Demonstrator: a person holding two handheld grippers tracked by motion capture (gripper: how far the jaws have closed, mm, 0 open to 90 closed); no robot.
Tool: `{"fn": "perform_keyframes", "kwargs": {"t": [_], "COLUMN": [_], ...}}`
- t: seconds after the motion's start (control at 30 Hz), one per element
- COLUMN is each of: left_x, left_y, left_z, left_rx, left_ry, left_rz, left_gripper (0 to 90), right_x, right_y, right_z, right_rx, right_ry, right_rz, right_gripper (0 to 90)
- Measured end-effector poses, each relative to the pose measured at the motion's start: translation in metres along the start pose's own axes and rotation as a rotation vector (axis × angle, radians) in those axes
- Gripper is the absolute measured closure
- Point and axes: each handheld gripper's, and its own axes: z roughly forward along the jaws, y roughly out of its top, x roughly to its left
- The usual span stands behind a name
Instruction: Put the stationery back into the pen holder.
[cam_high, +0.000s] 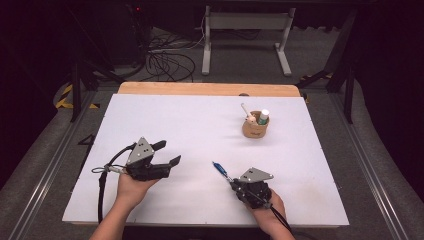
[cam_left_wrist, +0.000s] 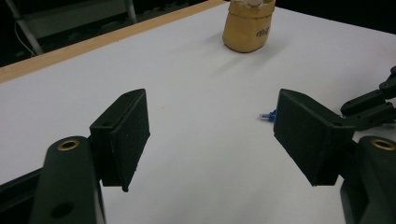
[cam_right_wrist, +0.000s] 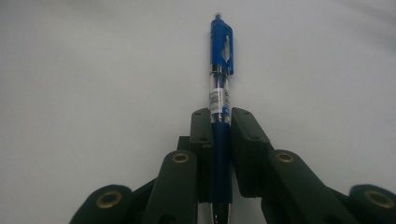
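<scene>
A blue click pen (cam_right_wrist: 220, 79) lies along the jaws of my right gripper (cam_right_wrist: 219, 116), which is shut on its barrel; the clip end points away from me. From above, the pen (cam_high: 220, 170) sticks out up and left of the right gripper (cam_high: 231, 182) near the table's front edge. My left gripper (cam_high: 167, 154) is held open at the front left with nothing between its jaws. Between its pads (cam_left_wrist: 128, 135) I see bare white table and the pen's tip (cam_left_wrist: 267, 115) farther off.
A tan cup-shaped holder (cam_high: 255, 127) with a white marker and a small bottle in it stands at the back right; it also appears as the holder (cam_left_wrist: 247, 28) ahead of the left gripper. The white table (cam_high: 200, 125) has a wooden far edge (cam_high: 210, 89).
</scene>
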Motion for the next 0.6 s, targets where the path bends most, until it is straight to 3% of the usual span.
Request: {"fn": "perform_keyframes", "kwargs": {"t": [0.1,0.4,0.6], "left_x": [-0.001,-0.004,-0.009], "left_y": [0.000,-0.001,-0.002], "left_z": [0.001,0.007,0.014], "left_rx": [0.003,0.020,0.037], "left_ry": [-0.007,-0.020,-0.028], "left_rz": [0.010,0.037,0.085], "left_gripper": [27.5,24.9,22.5], "right_x": [0.004,-0.002,-0.006], "right_y": [0.006,0.036,0.048], "right_z": [0.001,0.001,-0.002], "right_rx": [-0.018,-0.087,-0.108], "right_ry": [0.021,0.135,0.161], "right_rz": [-0.046,-0.048,-0.053], "right_gripper": [80.3,80.3,80.2]}}
